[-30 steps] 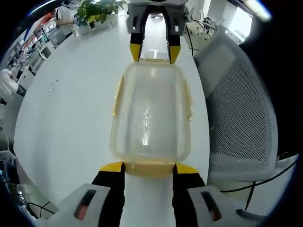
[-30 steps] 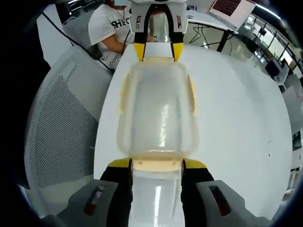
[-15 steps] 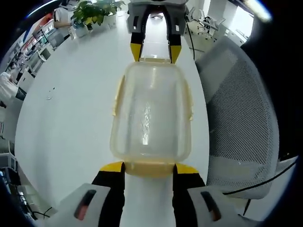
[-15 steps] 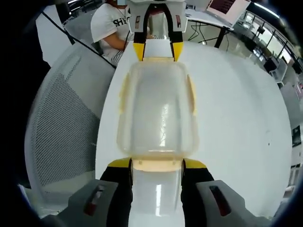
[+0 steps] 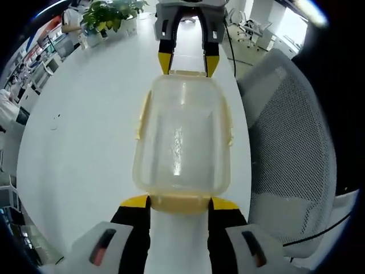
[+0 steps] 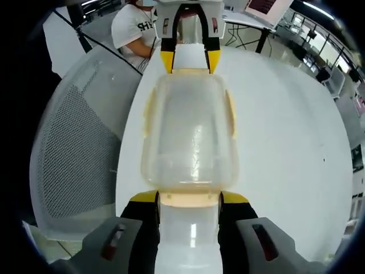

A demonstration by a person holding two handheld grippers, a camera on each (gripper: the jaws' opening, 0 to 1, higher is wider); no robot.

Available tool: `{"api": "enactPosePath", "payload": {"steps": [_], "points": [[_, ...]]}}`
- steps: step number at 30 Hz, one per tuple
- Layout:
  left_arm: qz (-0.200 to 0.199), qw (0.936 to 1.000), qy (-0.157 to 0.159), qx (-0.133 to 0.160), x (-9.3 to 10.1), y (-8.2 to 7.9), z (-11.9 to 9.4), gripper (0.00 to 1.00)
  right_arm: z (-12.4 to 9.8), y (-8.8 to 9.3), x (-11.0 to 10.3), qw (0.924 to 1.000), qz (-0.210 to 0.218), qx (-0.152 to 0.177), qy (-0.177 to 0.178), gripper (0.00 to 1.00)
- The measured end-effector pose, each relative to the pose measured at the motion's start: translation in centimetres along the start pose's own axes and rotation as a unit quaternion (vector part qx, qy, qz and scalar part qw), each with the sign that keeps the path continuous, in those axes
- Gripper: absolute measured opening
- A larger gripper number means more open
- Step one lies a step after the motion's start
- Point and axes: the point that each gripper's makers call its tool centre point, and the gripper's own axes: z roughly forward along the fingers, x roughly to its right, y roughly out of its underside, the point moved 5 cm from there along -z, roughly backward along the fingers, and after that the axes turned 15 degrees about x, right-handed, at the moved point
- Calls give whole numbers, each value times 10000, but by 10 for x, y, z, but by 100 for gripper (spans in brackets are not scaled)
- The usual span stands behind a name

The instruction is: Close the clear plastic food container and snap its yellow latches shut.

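The clear plastic container [image 5: 181,137] with its lid on is held between my two grippers above the white table. My left gripper [image 5: 180,203] is shut on the yellow end latch [image 5: 179,200] nearest it. At the far end my right gripper [image 5: 187,64] grips the opposite end latch. Seen from the right gripper view, the container [image 6: 191,137] runs from my right gripper [image 6: 189,198] to my left gripper [image 6: 190,61]. Pale yellow side latches [image 5: 140,117] [image 6: 231,114] lie along the long sides.
The white table [image 5: 85,131] spreads under the container. A grey mesh chair [image 5: 285,131] [image 6: 74,137] stands at the table's edge. A potted plant [image 5: 105,14] sits at the far end. A person in a white T-shirt [image 6: 134,28] sits beyond.
The table and chair have slid a little in both views, so both hands have moved together. The container and both grips look the same.
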Motion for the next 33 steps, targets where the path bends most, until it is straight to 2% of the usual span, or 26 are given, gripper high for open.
{"api": "enactPosePath", "payload": {"steps": [20, 26, 33], "points": [[-50, 10000, -18, -32, 3, -44, 41, 33, -29, 52, 3, 10000, -48, -17, -26, 36], [-59, 9999, -82, 18, 2, -54, 46, 33, -37, 61, 6, 9999, -115, 23, 15, 36], [9, 10000, -10, -14, -1, -63, 54, 33, -42, 69, 5, 9999, -83, -16, 85, 36]]}}
